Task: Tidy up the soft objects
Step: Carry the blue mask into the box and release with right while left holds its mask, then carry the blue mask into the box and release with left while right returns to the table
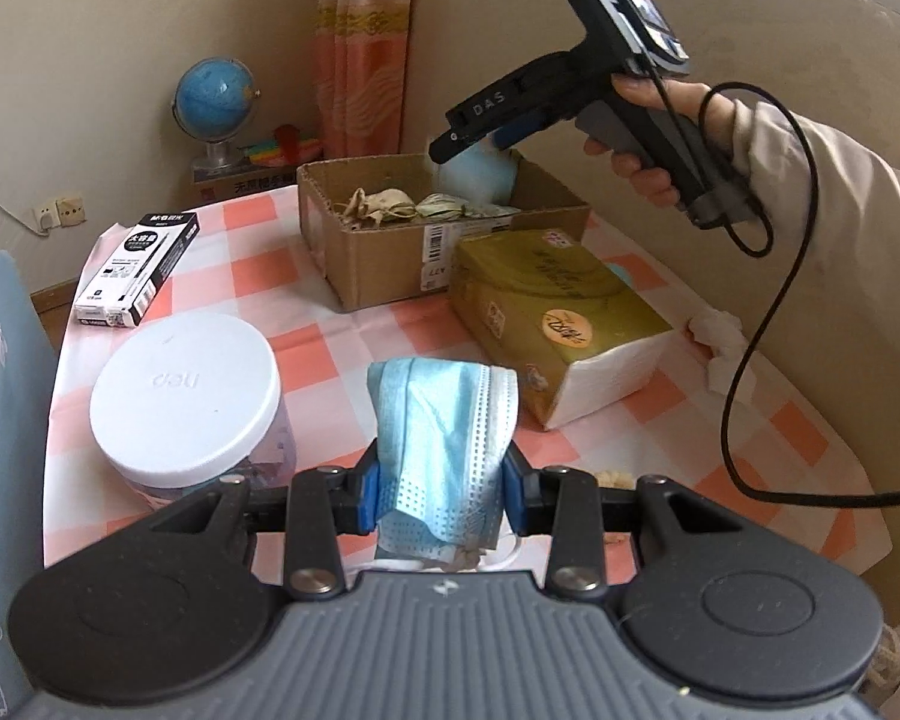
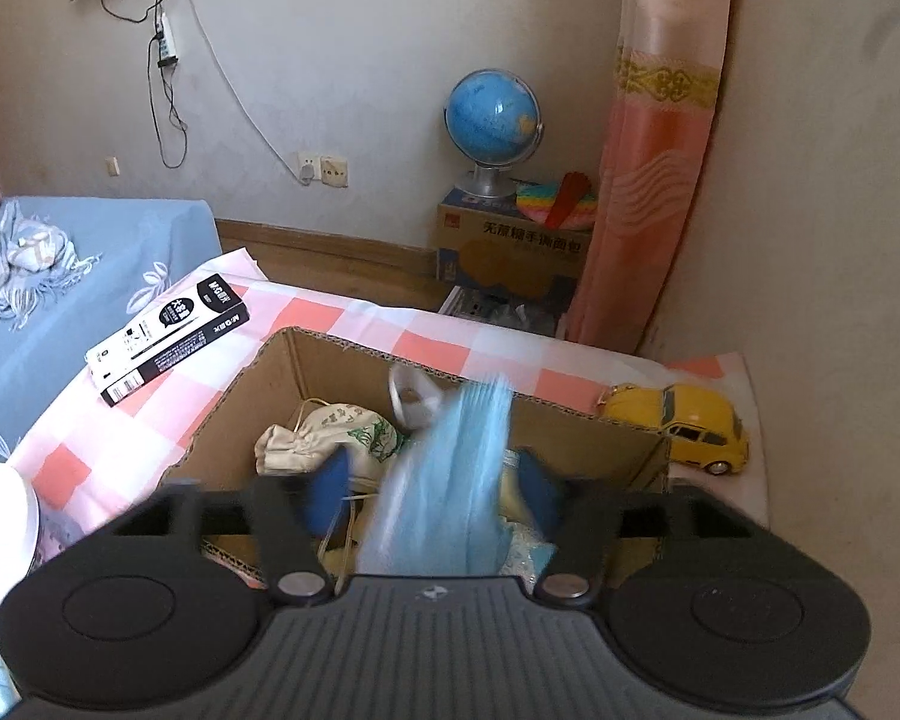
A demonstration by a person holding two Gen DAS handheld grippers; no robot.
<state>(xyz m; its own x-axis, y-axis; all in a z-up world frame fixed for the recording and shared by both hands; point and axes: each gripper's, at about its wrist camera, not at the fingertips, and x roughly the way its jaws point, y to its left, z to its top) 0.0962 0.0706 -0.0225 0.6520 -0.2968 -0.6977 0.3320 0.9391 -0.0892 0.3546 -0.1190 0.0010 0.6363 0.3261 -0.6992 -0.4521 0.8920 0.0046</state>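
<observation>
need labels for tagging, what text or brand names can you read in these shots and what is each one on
"DAS": on the body of the right gripper.
"deli", seen upside down: embossed on the white jar lid.
"M&G": on the side of the black and white pen box; its other print is too small to read.
Chinese characters on the tissue pack and on the globe's box: too blurred to read reliably.

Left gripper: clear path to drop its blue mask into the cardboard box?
Probably yes. The left gripper, clamped on a blue pleated face mask, faces the open-topped cardboard box across bare cloth; the right gripper above the box may crowd it.
</observation>
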